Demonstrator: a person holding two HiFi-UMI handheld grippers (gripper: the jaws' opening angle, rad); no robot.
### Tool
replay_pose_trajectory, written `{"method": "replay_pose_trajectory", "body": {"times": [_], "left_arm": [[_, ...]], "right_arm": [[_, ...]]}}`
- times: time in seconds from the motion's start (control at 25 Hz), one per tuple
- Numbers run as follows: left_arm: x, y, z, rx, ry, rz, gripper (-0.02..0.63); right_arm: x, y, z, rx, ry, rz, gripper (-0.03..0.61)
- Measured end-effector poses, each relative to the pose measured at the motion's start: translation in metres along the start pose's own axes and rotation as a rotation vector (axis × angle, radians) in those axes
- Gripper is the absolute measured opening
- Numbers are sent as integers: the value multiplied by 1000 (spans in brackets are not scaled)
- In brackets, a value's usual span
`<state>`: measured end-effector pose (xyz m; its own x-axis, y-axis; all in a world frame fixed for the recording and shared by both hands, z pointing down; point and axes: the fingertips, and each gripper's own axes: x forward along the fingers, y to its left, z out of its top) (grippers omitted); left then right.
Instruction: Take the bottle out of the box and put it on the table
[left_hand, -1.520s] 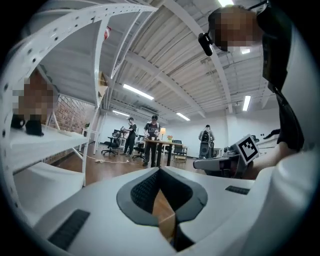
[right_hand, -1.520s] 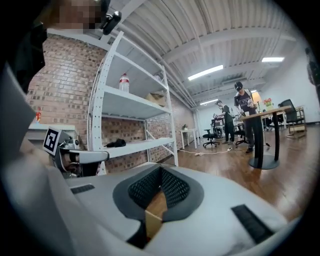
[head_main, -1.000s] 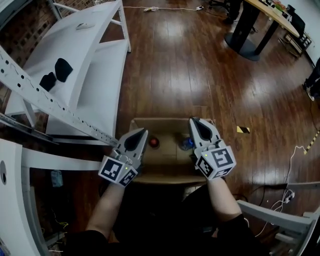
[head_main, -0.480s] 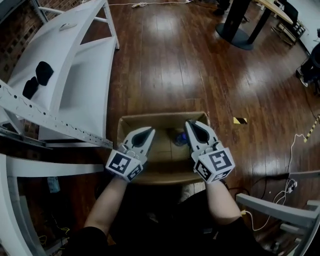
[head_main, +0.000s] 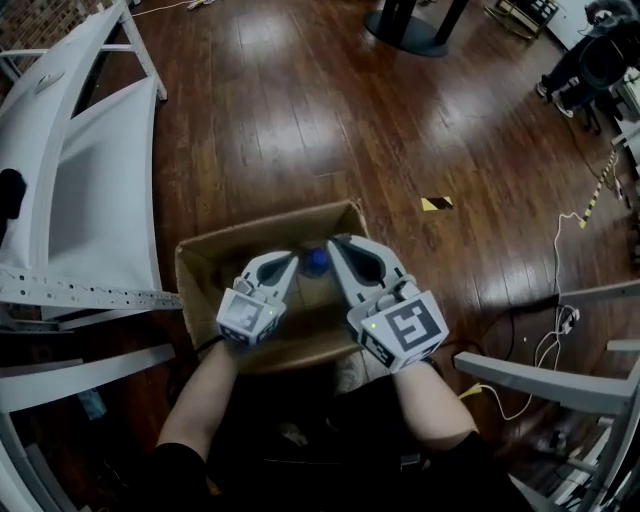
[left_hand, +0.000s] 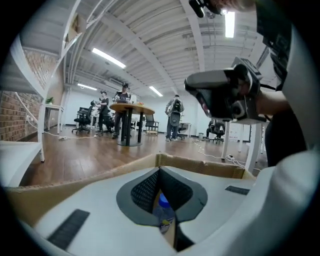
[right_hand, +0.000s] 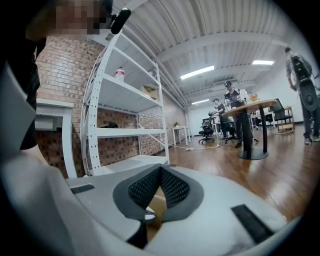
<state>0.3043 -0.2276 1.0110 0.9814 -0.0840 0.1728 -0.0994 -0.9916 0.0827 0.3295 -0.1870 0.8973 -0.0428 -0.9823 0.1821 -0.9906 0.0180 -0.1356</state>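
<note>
An open cardboard box (head_main: 262, 224) stands on the wooden floor just in front of me. Inside it, a bottle with a blue cap (head_main: 316, 262) stands upright between my two grippers. My left gripper (head_main: 290, 259) hangs over the box's middle with its jaws shut and empty; the bottle (left_hand: 162, 206) shows just beyond and below its tips in the left gripper view. My right gripper (head_main: 336, 241) is also shut and empty, right of the cap and above the box. In the right gripper view (right_hand: 161, 168) only cardboard and a pale round object show below the tips.
A white shelf rack (head_main: 90, 200) stands left of the box, and white frame legs (head_main: 540, 380) lie at the right with cables (head_main: 555, 335) on the floor. A yellow-black tape strip (head_main: 436, 204) lies beyond the box. People stand round a far table (left_hand: 131, 107).
Both grippers have come closer together over the box, the left one dropping lower toward the bottle. The red-capped item seen earlier in the box no longer shows.
</note>
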Motion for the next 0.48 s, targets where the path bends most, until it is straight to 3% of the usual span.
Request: {"method": "replay_pose_trajectory", "body": {"times": [0.2, 0.36, 0.48], "left_arm": [[33, -8, -64, 6, 76, -52, 37], [53, -15, -101, 26, 160, -88, 283], [67, -18, -123, 45, 205, -96, 360]], "right_arm": [[-10, -14, -2, 3, 12, -38, 5], [-25, -31, -6, -1, 18, -74, 5], [-36, -43, -8, 32, 24, -96, 5]]}}
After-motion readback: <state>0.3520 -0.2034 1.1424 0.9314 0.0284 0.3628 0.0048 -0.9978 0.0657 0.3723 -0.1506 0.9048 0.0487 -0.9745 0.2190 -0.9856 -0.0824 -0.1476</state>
